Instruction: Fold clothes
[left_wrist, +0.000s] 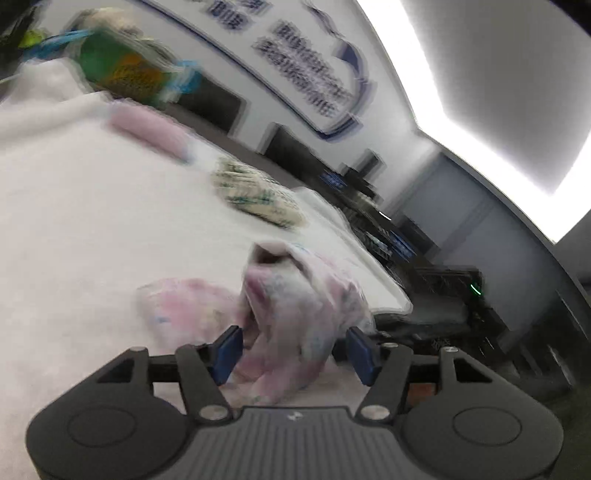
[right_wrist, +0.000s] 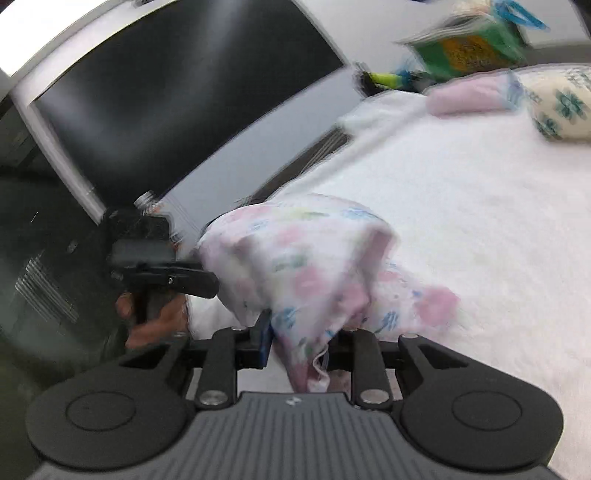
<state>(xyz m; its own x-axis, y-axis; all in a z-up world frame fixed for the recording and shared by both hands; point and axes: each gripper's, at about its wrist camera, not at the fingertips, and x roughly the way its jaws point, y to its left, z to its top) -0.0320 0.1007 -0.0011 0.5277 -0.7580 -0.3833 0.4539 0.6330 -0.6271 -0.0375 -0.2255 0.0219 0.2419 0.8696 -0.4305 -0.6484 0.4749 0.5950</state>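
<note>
I count one pink floral cotton garment (right_wrist: 317, 266): my right gripper (right_wrist: 299, 343) clamps it; my left gripper's (left_wrist: 293, 354) jaws stand apart around it.

One floral pink-and-white garment (right_wrist: 306, 266), crumpled. One pink rolled cloth (right_wrist: 467, 96). One cream bundle with green print (right_wrist: 561, 107). One green-and-orange bag with blue handles (right_wrist: 465, 48). Two hand-held grippers: left hand-held gripper (left_wrist: 293, 352), right hand-held gripper (right_wrist: 295, 343). One hand (right_wrist: 155, 321) visible.
</note>
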